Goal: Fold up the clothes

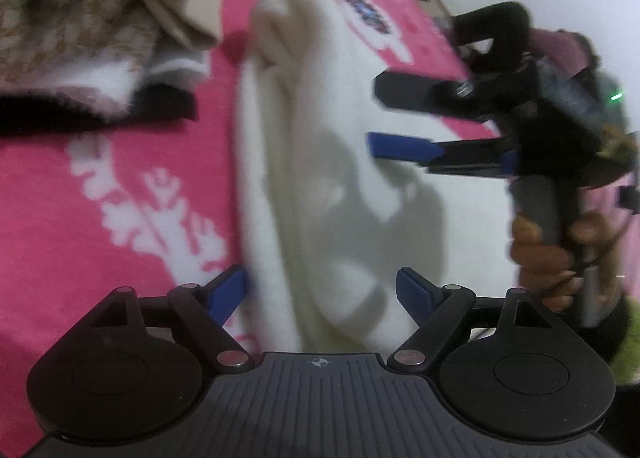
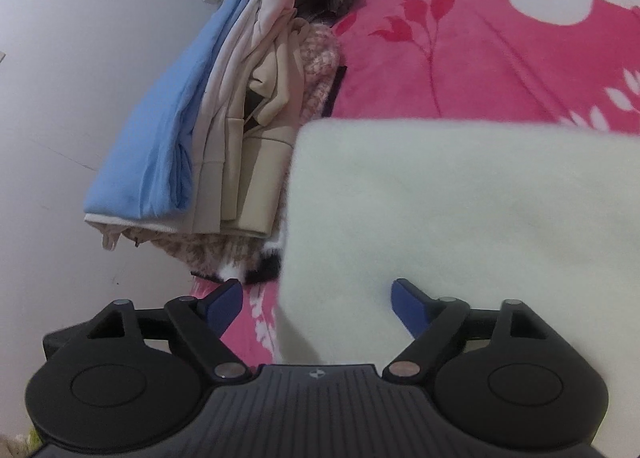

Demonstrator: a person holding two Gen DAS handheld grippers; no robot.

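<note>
A fluffy white garment lies on the pink flowered bed cover, partly folded with a rounded fold at its far end. My left gripper is open and empty just above the garment's near edge. My right gripper shows in the left wrist view, held by a hand, open, over the garment's right side. In the right wrist view the right gripper is open and empty over the near left corner of the white garment, which lies flat with a straight far edge.
A pile of clothes in blue, beige and pink check lies along the wall at the bed's left side. It also shows in the left wrist view, at upper left, with a black edge. The bed cover stretches beyond the garment.
</note>
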